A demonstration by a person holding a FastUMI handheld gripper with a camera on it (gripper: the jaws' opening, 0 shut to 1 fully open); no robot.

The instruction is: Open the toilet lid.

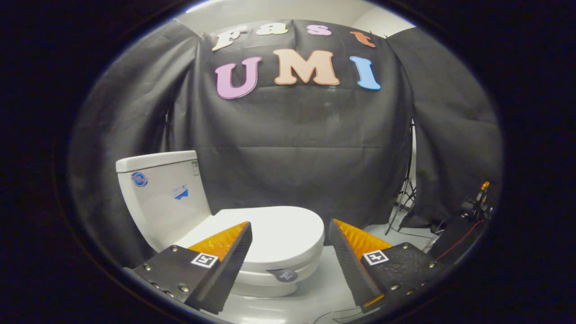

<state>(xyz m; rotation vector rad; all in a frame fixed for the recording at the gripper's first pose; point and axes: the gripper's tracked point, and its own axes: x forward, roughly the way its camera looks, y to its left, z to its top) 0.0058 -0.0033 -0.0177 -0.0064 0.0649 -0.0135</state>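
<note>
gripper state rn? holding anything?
Gripper: open, holding nothing; the closed toilet lid lies just ahead of the fingers, not touched.

Pale floor — toilet and stand on it.

The toilet is a white ceramic unit standing on a pale floor against the black cloth wall. Its tank stands upright at the rear, capped by a flat cover, with a round blue sticker and a second small blue sticker on its side face. The toilet lid is white, smooth and oval, and lies fully closed, flat on the seat. A small dark round tag sits at the front rim of the bowl below the lid. The lid's front edge lies between and just beyond the open tongs, without contact.
</note>
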